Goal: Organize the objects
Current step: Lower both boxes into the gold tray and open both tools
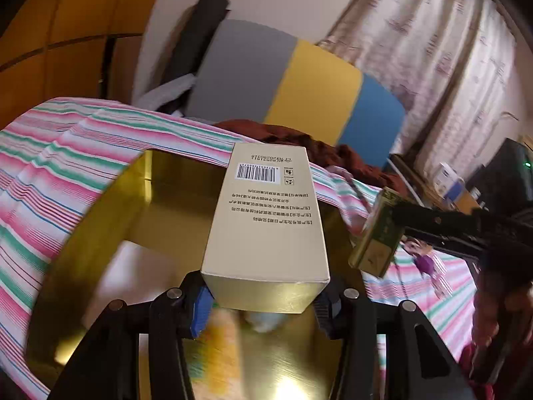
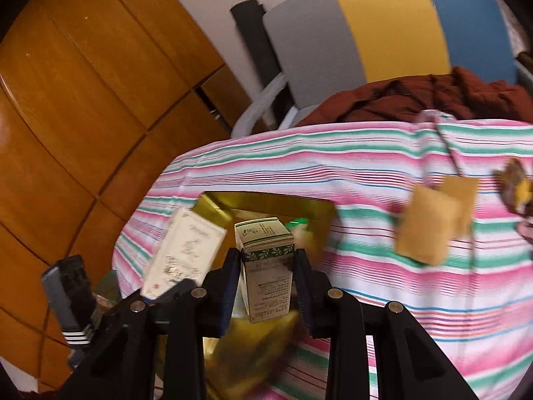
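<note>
My left gripper [image 1: 263, 300] is shut on a long beige carton with a barcode [image 1: 266, 213] and holds it above an open gold tray [image 1: 173, 180] on the striped bedsheet. My right gripper [image 2: 266, 266] is shut on a small white-and-green leaf-print box [image 2: 266, 266] and holds it over the same gold tray [image 2: 240, 205]. The right gripper and its green box [image 1: 379, 233] also show at the right of the left wrist view. The left gripper's carton [image 2: 183, 253] shows at the left of the right wrist view.
A pink, green and white striped sheet [image 2: 399, 173] covers the bed. Tan packets [image 2: 429, 226] and a dark object [image 2: 514, 186] lie on it to the right. A rust-brown garment [image 2: 416, 100], a grey-yellow-blue board [image 2: 383, 23] and a wooden wardrobe [image 2: 83, 100] stand behind.
</note>
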`<state>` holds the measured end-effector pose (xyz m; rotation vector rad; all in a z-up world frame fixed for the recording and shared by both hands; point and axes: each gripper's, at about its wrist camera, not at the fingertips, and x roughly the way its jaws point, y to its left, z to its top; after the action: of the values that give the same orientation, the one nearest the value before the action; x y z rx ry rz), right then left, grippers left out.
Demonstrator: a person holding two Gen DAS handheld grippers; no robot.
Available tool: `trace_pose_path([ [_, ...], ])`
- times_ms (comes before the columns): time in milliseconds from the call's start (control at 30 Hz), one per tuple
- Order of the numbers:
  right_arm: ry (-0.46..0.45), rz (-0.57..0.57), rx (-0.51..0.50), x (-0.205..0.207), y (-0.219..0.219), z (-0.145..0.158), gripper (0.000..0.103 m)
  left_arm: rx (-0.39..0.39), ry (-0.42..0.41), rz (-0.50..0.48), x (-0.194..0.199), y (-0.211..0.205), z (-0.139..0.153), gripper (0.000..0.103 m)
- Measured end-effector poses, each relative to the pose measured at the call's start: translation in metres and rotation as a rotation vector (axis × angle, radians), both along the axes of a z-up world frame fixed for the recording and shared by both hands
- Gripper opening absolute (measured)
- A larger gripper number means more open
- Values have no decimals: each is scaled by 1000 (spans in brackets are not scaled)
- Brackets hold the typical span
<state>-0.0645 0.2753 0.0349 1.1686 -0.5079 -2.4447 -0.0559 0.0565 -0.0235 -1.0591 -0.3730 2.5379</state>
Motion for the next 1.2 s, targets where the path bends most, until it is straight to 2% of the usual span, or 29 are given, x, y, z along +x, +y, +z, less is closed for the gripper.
trace_pose_path([
  [233, -51, 28, 25, -44, -59, -16, 33, -45, -92, 32, -48, -29, -16, 51],
  [300, -78, 19, 22, -57, -70, -26, 33, -52, -141, 27, -61, -34, -24, 51],
  [400, -114, 5, 14, -70, -81, -37, 33, -42, -196, 22, -71, -39, -32, 51],
  [500, -140, -18, 12, -80, -88, -46, 33, -44, -214, 50, -80, -46, -36, 51],
  [600, -175, -50, -9, -88, -88, -53, 37, -39, -254, 30, -86, -45, -40, 51],
  [700, -175, -61, -14, -85, -86, -51, 51, -86, -253, 22, -89, -38, -38, 58],
  [733, -165, -61, -5, -82, -85, -49, 55, -96, -248, 16, -87, -34, -36, 64],
  [767, -160, -59, 2, -79, -84, -47, 56, -101, -241, 16, -86, -35, -35, 71],
  [833, -152, -57, 8, -74, -82, -43, 57, -117, -224, 40, -83, -34, -32, 78],
  [967, -121, -47, 26, -56, -74, -33, 60, -83, -209, 113, -73, -42, -24, 78],
  [1100, -94, -46, 39, -42, -69, -26, 68, -43, -199, 183, -57, -52, -19, 78],
  [1200, -81, -38, 53, -32, -66, -23, 68, -27, -177, 219, -42, -55, -14, 78],
])
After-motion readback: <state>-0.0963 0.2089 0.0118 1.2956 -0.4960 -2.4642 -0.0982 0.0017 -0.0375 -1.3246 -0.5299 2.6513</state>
